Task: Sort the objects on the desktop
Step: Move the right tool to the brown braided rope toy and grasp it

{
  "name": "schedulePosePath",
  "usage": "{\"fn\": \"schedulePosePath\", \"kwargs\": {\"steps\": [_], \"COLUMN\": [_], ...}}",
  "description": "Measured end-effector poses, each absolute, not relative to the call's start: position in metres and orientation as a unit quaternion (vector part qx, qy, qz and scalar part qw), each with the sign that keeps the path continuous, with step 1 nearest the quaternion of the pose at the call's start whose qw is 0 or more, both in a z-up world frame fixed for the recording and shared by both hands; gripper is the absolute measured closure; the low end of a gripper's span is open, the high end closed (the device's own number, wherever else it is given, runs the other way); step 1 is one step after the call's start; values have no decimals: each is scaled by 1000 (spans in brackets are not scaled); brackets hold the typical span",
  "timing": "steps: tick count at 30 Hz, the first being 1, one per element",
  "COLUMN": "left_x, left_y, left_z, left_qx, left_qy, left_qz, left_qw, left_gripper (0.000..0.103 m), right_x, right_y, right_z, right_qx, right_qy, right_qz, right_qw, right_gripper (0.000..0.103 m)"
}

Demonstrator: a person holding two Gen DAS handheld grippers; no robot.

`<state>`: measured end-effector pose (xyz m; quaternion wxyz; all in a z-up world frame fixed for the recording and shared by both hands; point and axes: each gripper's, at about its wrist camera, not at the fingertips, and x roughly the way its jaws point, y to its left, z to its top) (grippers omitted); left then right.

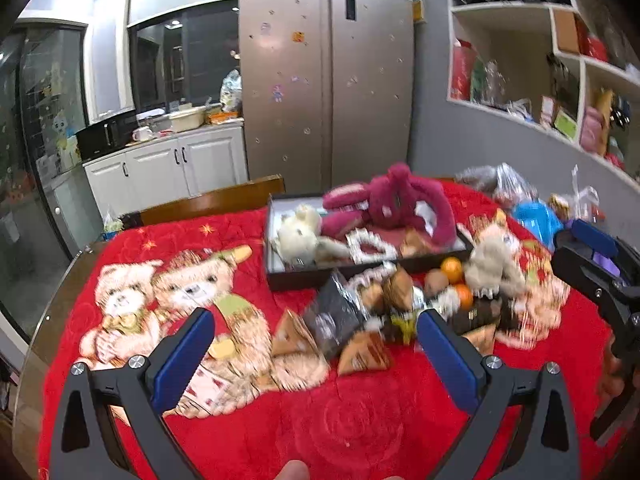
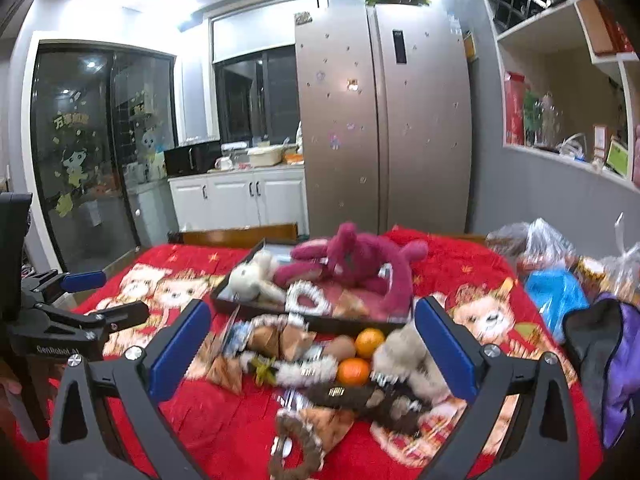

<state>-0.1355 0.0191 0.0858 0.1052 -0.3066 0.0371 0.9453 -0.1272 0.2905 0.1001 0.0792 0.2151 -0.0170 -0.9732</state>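
Observation:
A dark tray [image 1: 296, 278] [image 2: 320, 322] on the red blanket holds a magenta plush [image 1: 396, 200] [image 2: 360, 260], a white plush [image 1: 298, 234] [image 2: 252, 276] and a white frilly ring [image 1: 370, 246] [image 2: 306, 298]. In front of it lies a blurred heap: two oranges [image 1: 454, 268] [image 2: 370, 342], brown triangular packets [image 1: 362, 354] [image 2: 228, 372], a grey plush [image 1: 494, 260] [image 2: 404, 354] and a dark foil bag [image 1: 336, 314]. My left gripper [image 1: 316, 334] hovers open over the packets. My right gripper [image 2: 314, 328] hangs open above the heap; both hold nothing.
A red blanket with bear prints [image 1: 168, 292] [image 2: 488, 320] covers the round table. Plastic bags and a blue bag [image 1: 536, 218] [image 2: 556, 288] crowd the right side. A wooden chair back [image 1: 212, 200] stands behind the table, with a fridge [image 1: 328, 80] and white cabinets beyond.

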Motion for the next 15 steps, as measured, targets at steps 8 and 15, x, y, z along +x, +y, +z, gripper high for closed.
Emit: {"fn": "schedulePosePath", "kwargs": {"steps": [8, 15], "left_x": [-150, -161], "left_y": [43, 44], "left_z": [30, 16], "left_qx": [-369, -383], "left_qy": [56, 48], "left_qz": [918, 912], "left_qw": [130, 137], "left_gripper": [0, 0], "right_x": [-133, -140], "right_y": [289, 296], "right_z": [56, 35], "right_qx": [261, 291], "right_qy": [-13, -27], "right_qz": [-961, -952], "right_qw": [87, 87], "right_gripper": [0, 0]}}
